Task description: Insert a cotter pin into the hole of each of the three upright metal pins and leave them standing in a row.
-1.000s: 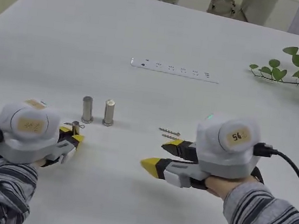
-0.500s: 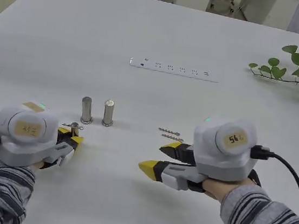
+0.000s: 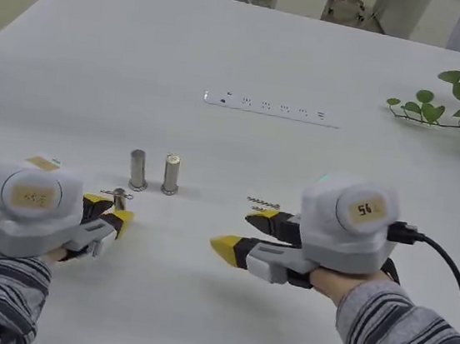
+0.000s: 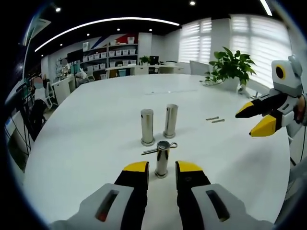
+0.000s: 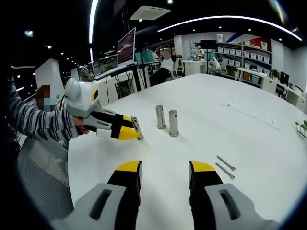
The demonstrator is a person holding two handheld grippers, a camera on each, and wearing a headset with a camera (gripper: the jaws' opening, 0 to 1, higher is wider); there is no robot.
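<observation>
Left tongs (image 4: 161, 167), slightly open, flank the metal pin (image 4: 163, 154), cotter pin (image 4: 152, 151) fitted; right tongs (image 5: 164, 168) gape empty, ready for spare cotter pins (image 5: 224, 166).

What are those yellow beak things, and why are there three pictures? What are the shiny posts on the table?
No robot here: a person holds a pinching tool in each hand, each with two yellow-tipped jaws. The wide picture comes from a camera on the person's head. The two round pictures come from cameras riding on the tools, looking along the jaws. On the white table two bare metal pins stand side by side. A third pin stands between the open jaws of the left gripper, with a wire cotter pin through its top. The right gripper is open and holds nothing. Two spare cotter pins lie near it. Farther off are a power strip and a plant.
</observation>
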